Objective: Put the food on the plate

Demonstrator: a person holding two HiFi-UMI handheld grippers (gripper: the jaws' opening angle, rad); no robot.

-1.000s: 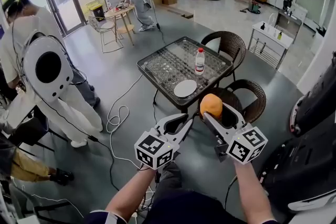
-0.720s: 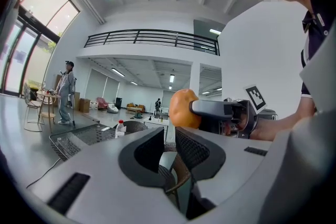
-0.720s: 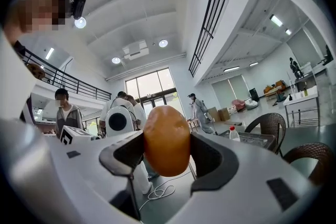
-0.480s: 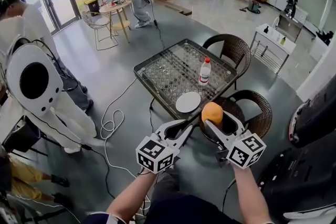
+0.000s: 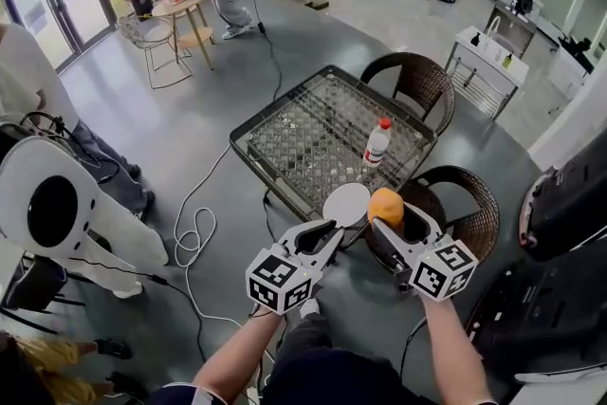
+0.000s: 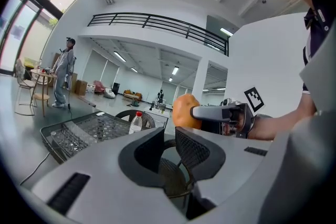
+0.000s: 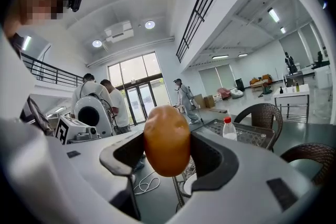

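Observation:
An orange-brown oval piece of food (image 5: 385,206) is held in the air, with my right gripper (image 5: 391,221) shut on it; the right gripper view shows it (image 7: 167,140) squeezed between both jaws. The white plate (image 5: 346,202) lies at the near edge of a black mesh table (image 5: 303,133), just left of the food. My left gripper (image 5: 325,230) hovers below the plate's near edge, its jaws nearly together and holding nothing. In the left gripper view the food (image 6: 184,111) shows beyond the left jaws.
A plastic bottle with a red cap (image 5: 377,142) stands on the table behind the plate. Two wicker chairs (image 5: 410,81) (image 5: 465,194) flank the table's right side. A cable (image 5: 194,232) loops over the floor. A white round device (image 5: 57,204) stands at left, dark equipment (image 5: 569,194) at right.
The table and plate have come closer in the head view. My right gripper with the food now sits beside the plate's right edge. Both grippers keep their grip state.

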